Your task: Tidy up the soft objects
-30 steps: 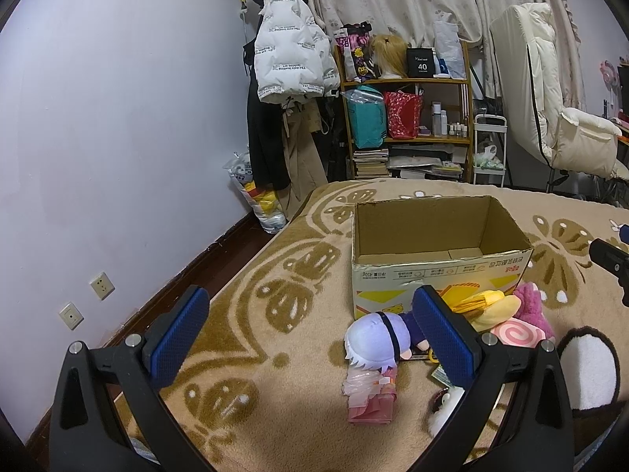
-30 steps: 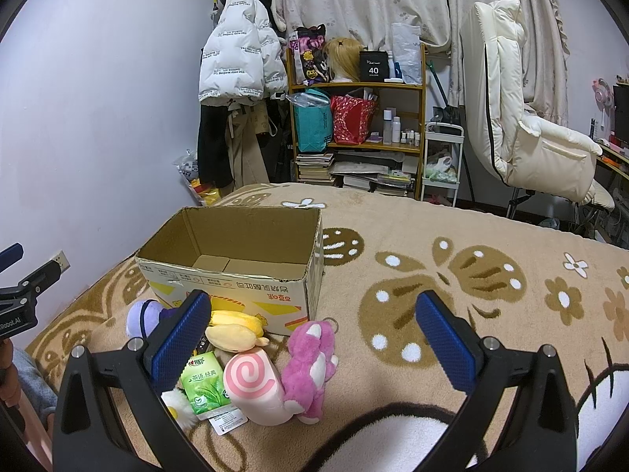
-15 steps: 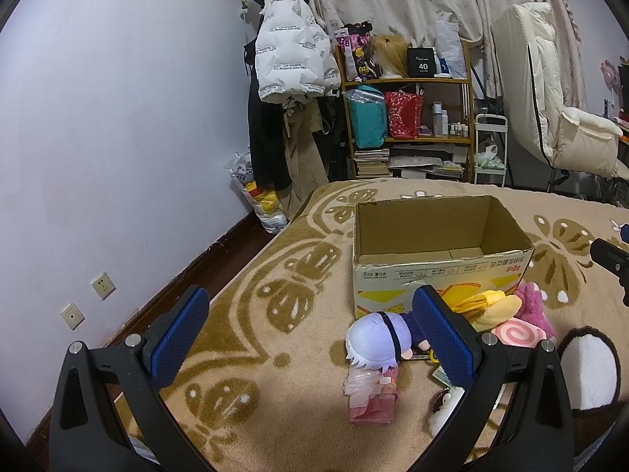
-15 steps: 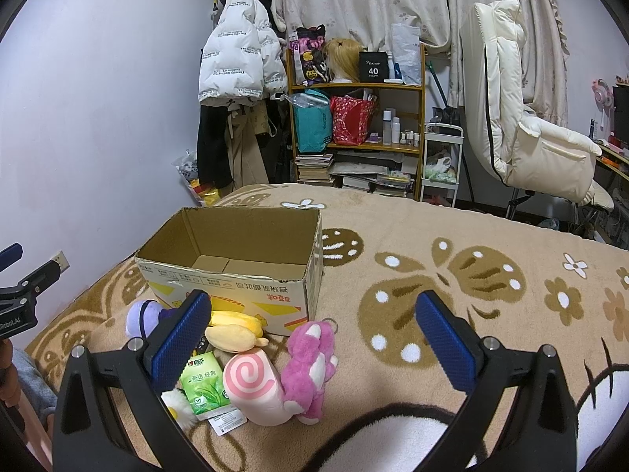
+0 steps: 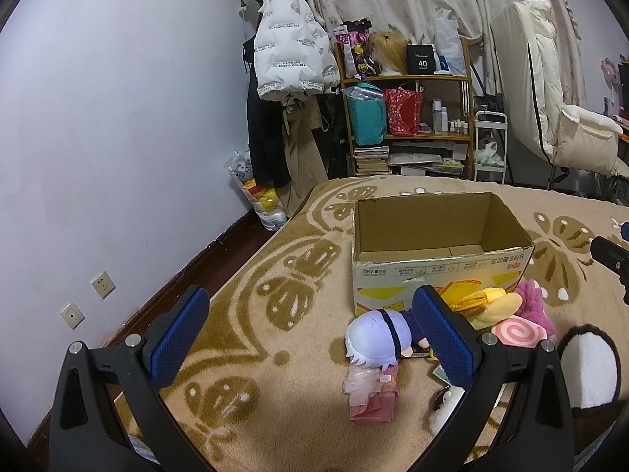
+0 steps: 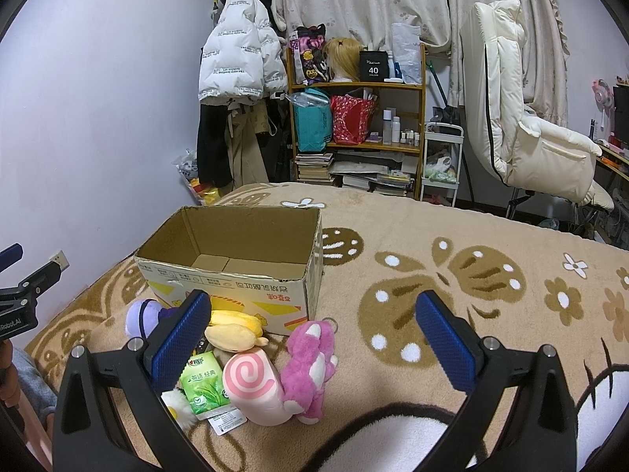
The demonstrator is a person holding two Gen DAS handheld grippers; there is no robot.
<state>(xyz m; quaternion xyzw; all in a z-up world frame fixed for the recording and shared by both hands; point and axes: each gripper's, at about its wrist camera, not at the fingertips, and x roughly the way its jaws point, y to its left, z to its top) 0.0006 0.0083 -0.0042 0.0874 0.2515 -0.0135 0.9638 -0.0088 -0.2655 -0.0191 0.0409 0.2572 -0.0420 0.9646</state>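
Observation:
An open, empty cardboard box [image 5: 440, 263] [image 6: 236, 275] stands on the patterned blanket. In front of it lie soft toys: a purple-haired doll [image 5: 375, 340] [image 6: 142, 316] in a pink dress, a yellow plush [image 5: 489, 305] [image 6: 232, 330], a pink swirl roll plush [image 5: 519, 330] [image 6: 251, 385] and a magenta bear [image 5: 534, 305] [image 6: 310, 362]. A green tissue pack [image 6: 202, 387] lies beside them. My left gripper [image 5: 310, 334] is open above the blanket, left of the doll. My right gripper [image 6: 314, 338] is open above the toys, empty.
A brown-and-white blanket [image 6: 452, 283] covers the bed. A wall [image 5: 118, 137] runs on the left. A shelf [image 6: 354, 126], hanging coats [image 6: 240, 78] and a cream chair [image 6: 523, 129] stand behind the bed. A small white plush [image 6: 177, 405] lies near the tissue pack.

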